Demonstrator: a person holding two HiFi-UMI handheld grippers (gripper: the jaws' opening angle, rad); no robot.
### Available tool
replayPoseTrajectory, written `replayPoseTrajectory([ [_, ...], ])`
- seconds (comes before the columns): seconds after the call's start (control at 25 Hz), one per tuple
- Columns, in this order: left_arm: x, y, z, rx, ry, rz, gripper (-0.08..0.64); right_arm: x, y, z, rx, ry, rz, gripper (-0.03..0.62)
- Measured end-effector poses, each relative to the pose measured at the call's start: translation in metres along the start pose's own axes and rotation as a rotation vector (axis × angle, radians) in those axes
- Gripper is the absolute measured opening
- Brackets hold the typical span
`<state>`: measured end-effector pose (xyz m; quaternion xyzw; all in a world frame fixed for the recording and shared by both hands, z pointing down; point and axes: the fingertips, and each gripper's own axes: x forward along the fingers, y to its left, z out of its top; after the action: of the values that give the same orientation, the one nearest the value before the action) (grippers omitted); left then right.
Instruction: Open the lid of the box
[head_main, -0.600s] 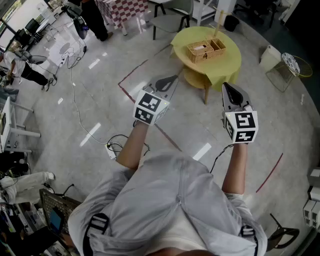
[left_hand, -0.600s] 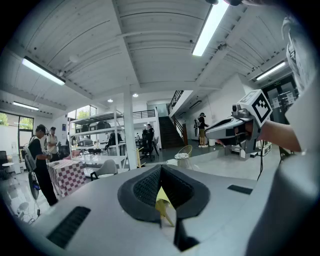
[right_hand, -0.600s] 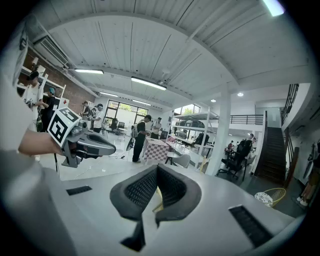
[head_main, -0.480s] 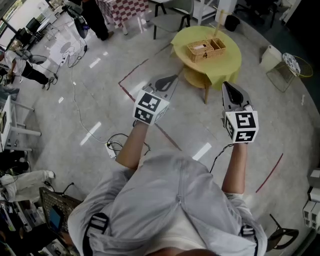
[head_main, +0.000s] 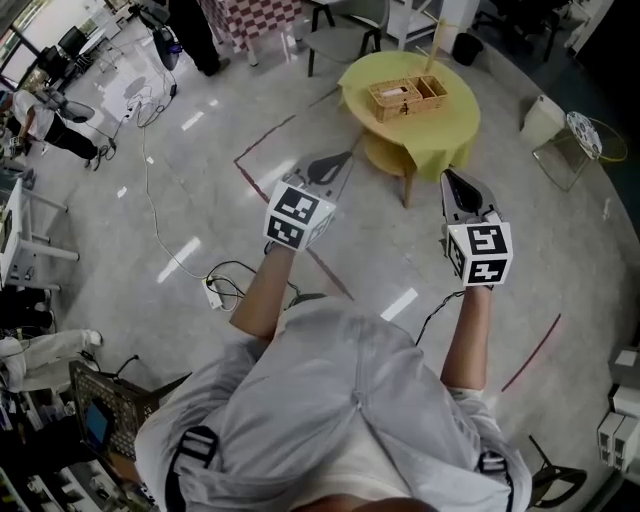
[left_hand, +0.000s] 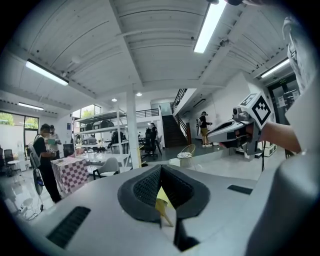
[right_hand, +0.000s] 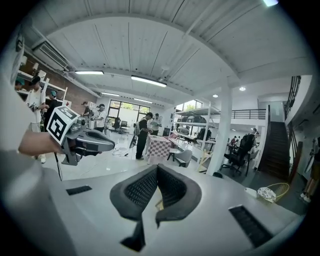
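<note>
**Both grippers shut and empty, box far ahead**

The left gripper (head_main: 346, 157) and right gripper (head_main: 448, 176) each have their jaws pressed together on nothing. If they reach the lid that way, they would probably shove the light wicker box (head_main: 408, 97) across the round yellow table (head_main: 455, 135) instead of catching an edge. The box sits well ahead, between the lines of the two grippers, and whether its lid is down cannot be made out at this range. Both bare forearms reach forward side by side, gripper noses aimed at the table and marker cubes facing up.
</note>
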<state>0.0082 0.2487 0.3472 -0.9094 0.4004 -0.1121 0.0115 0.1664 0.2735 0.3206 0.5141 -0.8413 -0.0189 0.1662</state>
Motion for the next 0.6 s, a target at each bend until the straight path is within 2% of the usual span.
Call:
replayPoseTrajectory([
  [0.2, 0.003, -0.008, -0.008, -0.007, 0.023, 0.022, 0.029, -0.001, -0.010, -0.010, 0.028, 0.001, 0.008, 0.023],
  [0.4, 0.011, -0.007, -0.016, -0.011, 0.047, 0.032, 0.029, 0.005, -0.020, -0.016, 0.095, -0.019, 0.029, 0.023],
  [0.6, 0.028, 0.001, -0.021, 0.014, 0.064, 0.028, 0.029, 0.020, -0.023, -0.019, 0.094, -0.017, 0.051, 0.023],
])
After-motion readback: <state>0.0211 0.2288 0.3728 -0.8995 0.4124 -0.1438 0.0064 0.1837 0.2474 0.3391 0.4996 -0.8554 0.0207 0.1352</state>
